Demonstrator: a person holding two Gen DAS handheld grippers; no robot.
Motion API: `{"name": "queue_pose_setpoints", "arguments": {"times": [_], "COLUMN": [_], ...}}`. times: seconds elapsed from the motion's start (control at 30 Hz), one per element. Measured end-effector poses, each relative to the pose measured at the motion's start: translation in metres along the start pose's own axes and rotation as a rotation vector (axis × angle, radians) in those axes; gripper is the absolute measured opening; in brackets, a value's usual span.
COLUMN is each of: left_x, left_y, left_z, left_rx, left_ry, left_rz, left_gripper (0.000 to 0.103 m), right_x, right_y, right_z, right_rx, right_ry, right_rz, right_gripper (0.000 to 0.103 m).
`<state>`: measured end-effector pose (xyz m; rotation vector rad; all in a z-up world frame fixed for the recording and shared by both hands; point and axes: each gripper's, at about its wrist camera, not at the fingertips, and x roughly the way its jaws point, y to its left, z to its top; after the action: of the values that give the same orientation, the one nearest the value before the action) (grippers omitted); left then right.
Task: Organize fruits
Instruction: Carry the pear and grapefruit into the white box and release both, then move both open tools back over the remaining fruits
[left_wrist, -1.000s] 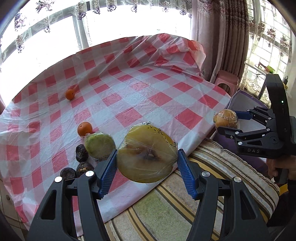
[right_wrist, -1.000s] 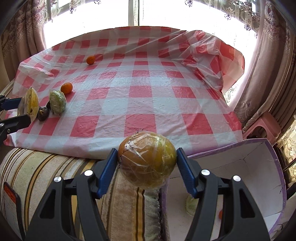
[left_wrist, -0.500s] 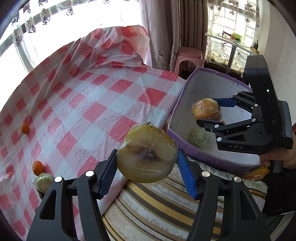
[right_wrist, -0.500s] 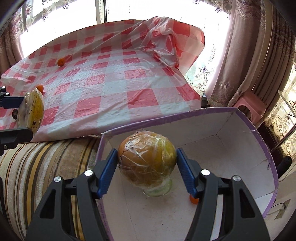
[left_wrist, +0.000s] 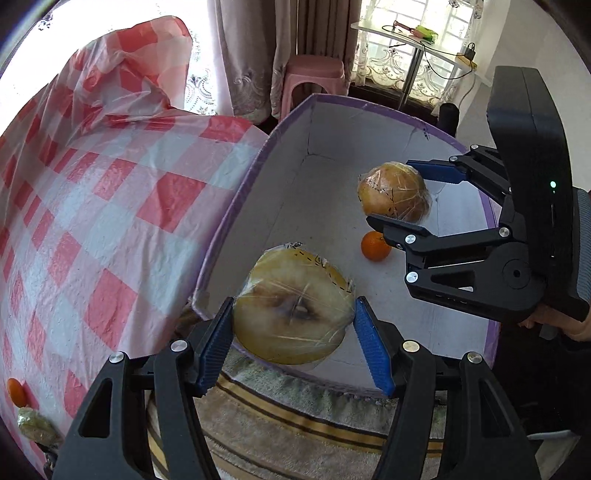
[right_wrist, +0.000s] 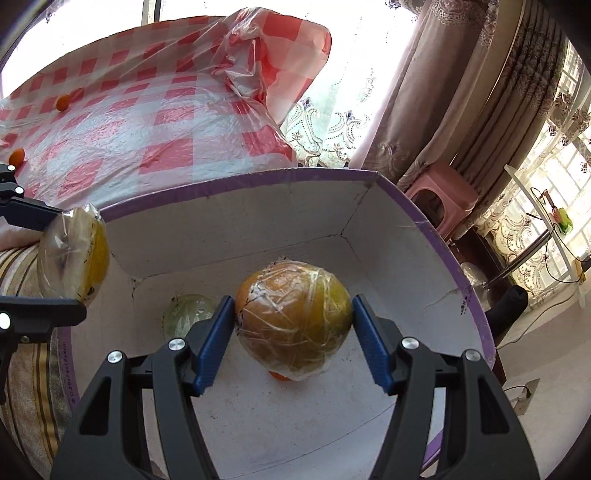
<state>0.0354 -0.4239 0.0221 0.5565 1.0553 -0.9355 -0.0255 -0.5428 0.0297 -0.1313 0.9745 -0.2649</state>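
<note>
Wrapped yellow fruit (left_wrist: 293, 314), flat cut face toward the camera with a brown centre, clamped between the blue pads of the left gripper (left_wrist: 293, 326); jaws closed onto its sides. It hangs at the near rim of the purple-edged box (left_wrist: 236, 206), not resting on anything. From the right wrist view the same fruit (right_wrist: 74, 254) sits at the box's left wall, level with the rim.

Second wrapped fruit, round and orange-brown (right_wrist: 293, 321), pinched between the right gripper (right_wrist: 293, 330) pads, jaws closed snug on both flanks. It is inside the box, above the white floor; whether it touches bottom cannot be told.

Inside the box: a small orange (left_wrist: 376, 246) on the floor below the right gripper, and a wrapped green fruit (right_wrist: 188, 315) toward the left corner.

Left of the box, red-and-white checked cloth (left_wrist: 110, 206) over the table, with two small oranges (right_wrist: 63, 102) (right_wrist: 16, 156) lying well apart. Striped cushion (left_wrist: 280, 417) just under the box's near edge. Pink stool (left_wrist: 314, 79) beyond, by the curtains.
</note>
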Motion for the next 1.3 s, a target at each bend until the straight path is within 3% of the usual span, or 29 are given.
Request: {"name": "queue_pose_setpoints", "arguments": {"times": [0.17, 0.33, 0.4, 0.43, 0.5, 0.63, 0.83, 1.3], "left_x": [0.03, 0.044, 0.041, 0.038, 0.028, 0.006, -0.031, -0.141], "left_y": [-0.003, 0.002, 0.004, 0.005, 0.005, 0.013, 0.035, 0.099], "left_z": [0.005, 0.005, 0.004, 0.004, 0.004, 0.0, -0.013, -0.069], "left_rx": [0.02, 0.017, 0.012, 0.014, 0.026, 0.02, 0.001, -0.11], "left_ry": [0.07, 0.115, 0.112, 0.103, 0.082, 0.048, -0.019, -0.247], "left_rz": [-0.049, -0.049, -0.079, -0.088, -0.073, -0.077, -0.027, 0.105], "left_gripper": [0.061, 0.063, 0.074, 0.078, 0.082, 0.082, 0.082, 0.087], "right_x": [0.015, 0.019, 0.018, 0.017, 0.015, 0.015, 0.001, -0.057], "right_y": [0.003, 0.007, 0.007, 0.006, 0.006, 0.006, 0.006, 0.042], "right_z": [-0.009, -0.011, -0.011, -0.01, -0.008, -0.008, 0.001, 0.057], "right_rx": [-0.037, -0.056, -0.057, -0.053, -0.051, -0.051, -0.015, 0.002], "right_ry": [0.064, 0.089, 0.083, 0.077, 0.068, 0.071, 0.009, -0.2], "right_rz": [0.016, 0.032, 0.029, 0.027, 0.026, 0.027, 0.062, 0.172], "right_gripper": [0.065, 0.065, 0.068, 0.075, 0.081, 0.082, 0.092, 0.093]}}
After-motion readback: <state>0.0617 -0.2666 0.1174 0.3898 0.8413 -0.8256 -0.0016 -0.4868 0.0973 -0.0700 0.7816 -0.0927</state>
